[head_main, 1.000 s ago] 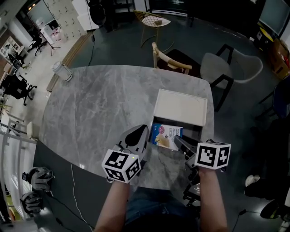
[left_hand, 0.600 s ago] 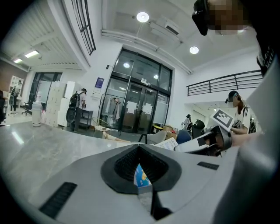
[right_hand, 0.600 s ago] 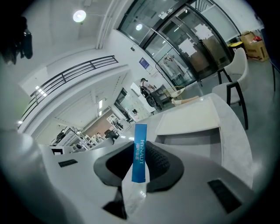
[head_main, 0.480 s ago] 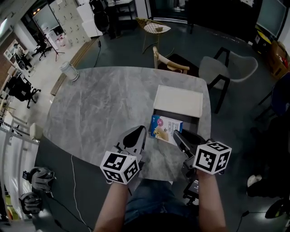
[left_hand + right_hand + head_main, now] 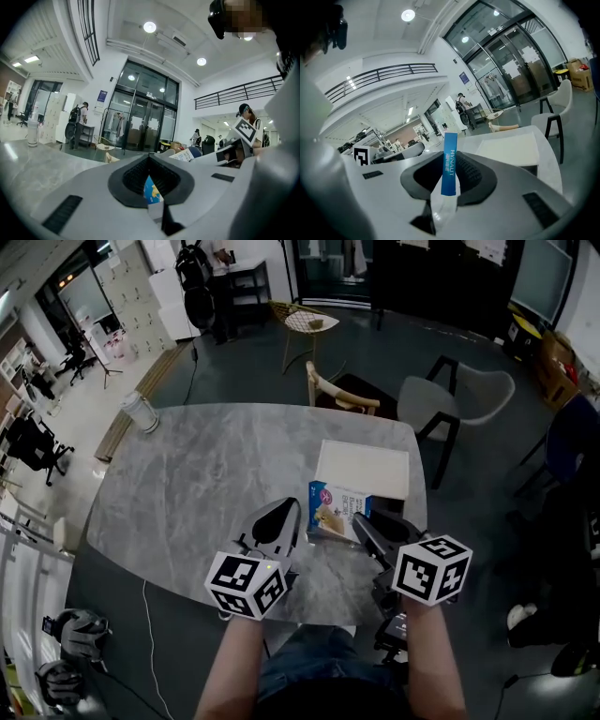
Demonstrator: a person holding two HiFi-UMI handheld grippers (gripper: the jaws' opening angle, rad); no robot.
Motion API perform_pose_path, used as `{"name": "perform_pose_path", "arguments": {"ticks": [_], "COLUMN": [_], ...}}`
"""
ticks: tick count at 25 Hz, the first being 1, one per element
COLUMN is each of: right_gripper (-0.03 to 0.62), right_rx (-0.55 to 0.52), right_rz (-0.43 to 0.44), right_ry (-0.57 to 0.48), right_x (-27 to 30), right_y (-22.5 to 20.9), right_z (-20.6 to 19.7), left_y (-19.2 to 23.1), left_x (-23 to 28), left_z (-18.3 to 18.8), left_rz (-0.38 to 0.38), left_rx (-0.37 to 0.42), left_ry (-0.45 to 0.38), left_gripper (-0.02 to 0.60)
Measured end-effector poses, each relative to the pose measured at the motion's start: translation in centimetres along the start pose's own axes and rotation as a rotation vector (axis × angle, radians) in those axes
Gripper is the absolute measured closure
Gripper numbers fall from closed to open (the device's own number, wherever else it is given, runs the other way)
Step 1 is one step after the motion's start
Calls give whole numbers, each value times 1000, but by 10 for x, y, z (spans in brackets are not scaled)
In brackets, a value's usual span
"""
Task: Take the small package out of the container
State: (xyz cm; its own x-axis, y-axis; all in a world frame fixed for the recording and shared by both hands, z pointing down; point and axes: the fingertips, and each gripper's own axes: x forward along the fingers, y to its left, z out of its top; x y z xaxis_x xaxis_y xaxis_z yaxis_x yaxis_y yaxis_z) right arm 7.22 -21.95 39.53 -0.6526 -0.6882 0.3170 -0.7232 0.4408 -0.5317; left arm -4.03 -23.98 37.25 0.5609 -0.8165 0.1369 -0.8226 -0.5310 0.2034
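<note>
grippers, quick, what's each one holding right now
left gripper: closed on an edge of the pack
right gripper: closed on the pack's blue edge

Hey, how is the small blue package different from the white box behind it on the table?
Colour: the package is blue and white with print, while the white box is plain. Size: the package looks smaller than the white box. State: the package is clamped at its edges by the left gripper and the right gripper, while the white box lies flat on the table with no gripper on it. Both are roughly rectangular.
</note>
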Motion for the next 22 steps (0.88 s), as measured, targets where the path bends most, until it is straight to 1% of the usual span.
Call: {"name": "perform_pose_path", "arguments": {"ticks": [6, 12, 15, 19, 22], "right_gripper": [500, 500, 500, 500, 500], "right_rx": [-80, -164, -220, -322, -379], "right_rz": [7, 21, -16, -107, -169], "right_ry": [-58, -175, -228, -295, -334], "right_x": [0, -5, -14, -35, -55], "right_y": [14, 22, 22, 15, 6], "right_z": [43, 80, 92, 100, 106], "left_y": [3, 6, 13, 21, 22], "left_x": [11, 16, 10, 7, 9], "left_z": [42, 74, 80, 84, 88], "left_rz": [-17, -19, -15, -4, -1], "left_rx": [18, 54, 59, 55, 55], "left_ry": [-82, -149, -168, -185, -201], "left_gripper": [569, 569, 569, 569, 569]}}
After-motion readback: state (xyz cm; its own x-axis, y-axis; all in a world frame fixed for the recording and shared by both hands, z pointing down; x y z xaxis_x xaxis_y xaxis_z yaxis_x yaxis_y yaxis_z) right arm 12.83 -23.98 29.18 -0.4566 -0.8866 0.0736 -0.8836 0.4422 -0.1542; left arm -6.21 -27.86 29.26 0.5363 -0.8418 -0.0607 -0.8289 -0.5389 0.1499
